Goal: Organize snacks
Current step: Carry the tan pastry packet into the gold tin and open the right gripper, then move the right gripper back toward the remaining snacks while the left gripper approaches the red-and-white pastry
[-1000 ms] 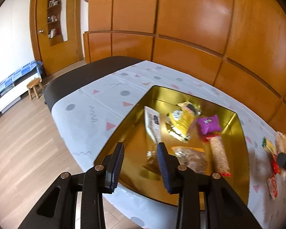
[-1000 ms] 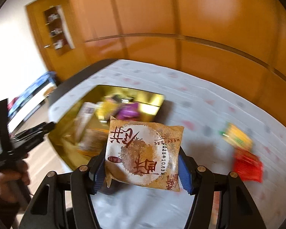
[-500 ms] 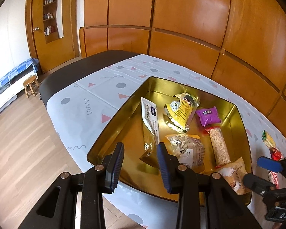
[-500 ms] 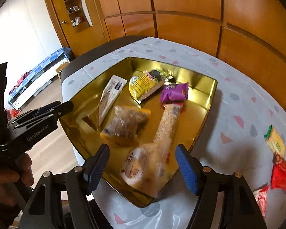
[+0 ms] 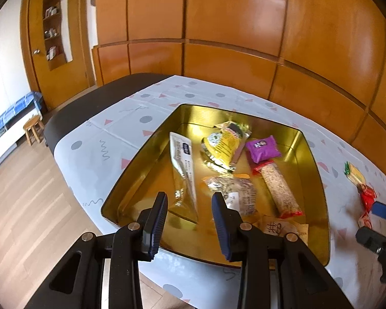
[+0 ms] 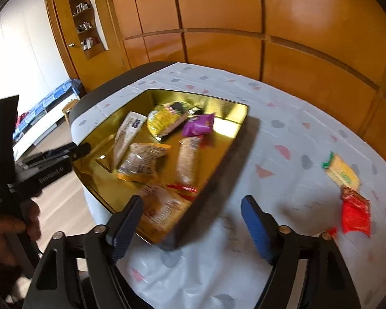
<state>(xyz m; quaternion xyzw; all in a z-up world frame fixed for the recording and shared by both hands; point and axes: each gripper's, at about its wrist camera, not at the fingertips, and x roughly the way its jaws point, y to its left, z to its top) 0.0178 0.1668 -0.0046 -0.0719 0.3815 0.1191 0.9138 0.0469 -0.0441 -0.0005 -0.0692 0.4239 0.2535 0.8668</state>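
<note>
Six snacks lie in gold tray (image 6: 226, 134); three wrappers (image 6: 347, 193) remain at right on desk (image 6: 283, 103). Right hand-held gripper (image 6: 193, 221) has just opened wide, empty; left hand-held gripper (image 5: 190, 221) part-open, empty.

Gold tray (image 5: 319, 180) sits on the surface near its front edge, holding six snacks. Long white packet (image 5: 184, 172) lies lengthwise along the tray's left side. Yellow bag (image 5: 222, 149) toward the far wall, purple packet (image 5: 262, 149) just right of it. Clear bag with orange trim (image 5: 234, 193) at the middle. Long grain bar, red-ended (image 5: 280, 189), along the right side. Round pastry in a printed wrapper (image 5: 283, 229) flat in the near right corner. Outside the tray, toward the surface's right edge: yellow-green packet (image 6: 341, 172), red packet (image 6: 356, 213) touching its near end.
</note>
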